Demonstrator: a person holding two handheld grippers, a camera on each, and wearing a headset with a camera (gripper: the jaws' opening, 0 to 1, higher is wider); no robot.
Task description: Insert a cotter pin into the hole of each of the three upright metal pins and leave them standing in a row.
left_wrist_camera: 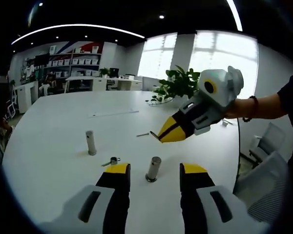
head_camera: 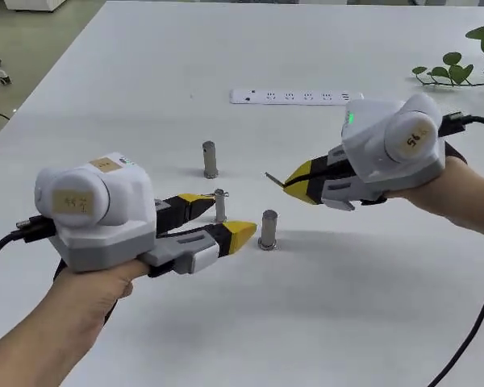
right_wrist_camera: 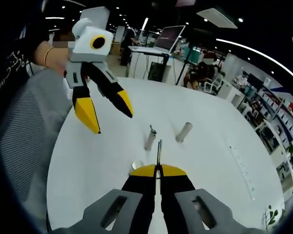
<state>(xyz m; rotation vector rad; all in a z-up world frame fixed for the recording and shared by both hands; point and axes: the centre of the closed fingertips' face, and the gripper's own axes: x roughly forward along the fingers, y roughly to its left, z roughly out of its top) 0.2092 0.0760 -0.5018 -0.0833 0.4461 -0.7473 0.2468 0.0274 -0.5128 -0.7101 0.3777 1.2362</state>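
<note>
Three upright metal pins stand on the white table: a far one (head_camera: 210,159), a middle one (head_camera: 220,205) with a cotter pin through its top, and a near one (head_camera: 269,230). My left gripper (head_camera: 234,214) is open, its yellow jaws on either side of the near pin (left_wrist_camera: 154,168) and a little short of it. My right gripper (head_camera: 289,182) hovers above and to the right of the pins, shut on a thin cotter pin (head_camera: 274,177) that sticks out past its tips (right_wrist_camera: 158,151). In the right gripper view the middle pin (right_wrist_camera: 150,138) lies just beyond that cotter pin.
A white power strip (head_camera: 294,97) lies further back on the table (head_camera: 145,72). Green plant leaves (head_camera: 460,68) reach in at the far right. Cables trail from both grippers. The table's left edge runs diagonally at the upper left.
</note>
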